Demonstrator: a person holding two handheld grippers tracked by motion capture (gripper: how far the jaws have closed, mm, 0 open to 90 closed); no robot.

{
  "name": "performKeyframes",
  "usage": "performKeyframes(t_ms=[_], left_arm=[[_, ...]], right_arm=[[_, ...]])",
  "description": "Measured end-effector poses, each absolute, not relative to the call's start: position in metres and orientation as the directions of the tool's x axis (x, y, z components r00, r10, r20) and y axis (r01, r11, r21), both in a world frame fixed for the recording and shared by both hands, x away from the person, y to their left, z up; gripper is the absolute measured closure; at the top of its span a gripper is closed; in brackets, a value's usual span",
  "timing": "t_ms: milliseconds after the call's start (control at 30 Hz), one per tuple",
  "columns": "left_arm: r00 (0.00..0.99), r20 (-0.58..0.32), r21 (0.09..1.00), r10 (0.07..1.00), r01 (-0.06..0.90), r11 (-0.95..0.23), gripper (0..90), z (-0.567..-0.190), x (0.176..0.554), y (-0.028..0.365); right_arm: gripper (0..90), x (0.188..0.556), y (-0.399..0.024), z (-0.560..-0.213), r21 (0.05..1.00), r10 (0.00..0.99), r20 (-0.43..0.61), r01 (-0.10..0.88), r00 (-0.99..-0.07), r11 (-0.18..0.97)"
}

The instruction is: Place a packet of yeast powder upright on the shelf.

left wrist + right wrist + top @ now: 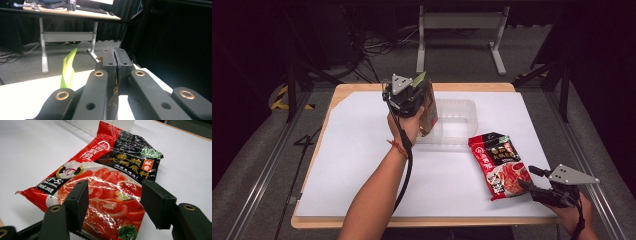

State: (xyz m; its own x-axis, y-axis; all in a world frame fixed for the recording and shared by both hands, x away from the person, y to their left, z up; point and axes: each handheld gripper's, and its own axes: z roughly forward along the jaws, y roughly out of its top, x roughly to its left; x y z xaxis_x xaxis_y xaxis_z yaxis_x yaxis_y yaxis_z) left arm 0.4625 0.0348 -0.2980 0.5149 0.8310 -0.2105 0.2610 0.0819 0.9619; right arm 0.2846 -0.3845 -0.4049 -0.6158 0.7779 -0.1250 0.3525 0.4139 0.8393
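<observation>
red and black foil catches the light just ahead of the right tongs (113, 200): a tomato hotpot soup base packet (105, 187) lies flat on the white desk (362, 170), its near end between the two parted pads, which stand around it without pressing. that reads as a lineup for a pinch on the packet's lower edge, not yet taken. the right hand (574, 215) sits low at the near right corner of the desk, tongs levelled and aimed across the sheet toward the packet.

the left tongs (409, 95) are clamped fully together on a brown snack pouch (428, 107) with a green top flap (68, 71); a sliver of brown foil shows squeezed in the seam between the pads. the pouch hangs upright beneath and to the right of those tongs, lifted off the desk, right at the near left corner of the clear plastic tray (459, 120). held by its top edge so it dangles straight, it looks set to be lowered into the tray. the left forearm reaches long across the desk, wrist cocked up, hand wrapped round the tool body from below, tongs pointing away from the person.
</observation>
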Motion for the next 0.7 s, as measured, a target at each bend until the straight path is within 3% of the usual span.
performKeyframes(t_ms=[300, 433, 567, 700], left_arm=[[0.546, -0.175, 0.967, 0.819, 0.250, 0.040, 88.0, -0.297, 0.466, 0.013], [0.551, -0.213, 0.958, 0.806, 0.279, 0.063, 88.0, -0.294, 0.474, 0.007], [0.538, -0.166, 0.960, 0.826, 0.281, 0.009, 87.9, -0.290, 0.482, -0.006], [0.533, -0.207, 0.951, 0.820, 0.306, 0.041, 87.8, -0.290, 0.490, -0.013]], right_arm=[[40.2, 0.285, -0.382, -0.405, 0.838, 0.775, -0.125, 0.352, -0.620, 0.417], [40.2, 0.285, -0.383, -0.406, 0.835, 0.775, -0.124, 0.357, -0.620, 0.419], [40.4, 0.285, -0.383, -0.406, 0.834, 0.773, -0.128, 0.354, -0.621, 0.423], [40.4, 0.286, -0.383, -0.407, 0.834, 0.774, -0.125, 0.358, -0.621, 0.421]])
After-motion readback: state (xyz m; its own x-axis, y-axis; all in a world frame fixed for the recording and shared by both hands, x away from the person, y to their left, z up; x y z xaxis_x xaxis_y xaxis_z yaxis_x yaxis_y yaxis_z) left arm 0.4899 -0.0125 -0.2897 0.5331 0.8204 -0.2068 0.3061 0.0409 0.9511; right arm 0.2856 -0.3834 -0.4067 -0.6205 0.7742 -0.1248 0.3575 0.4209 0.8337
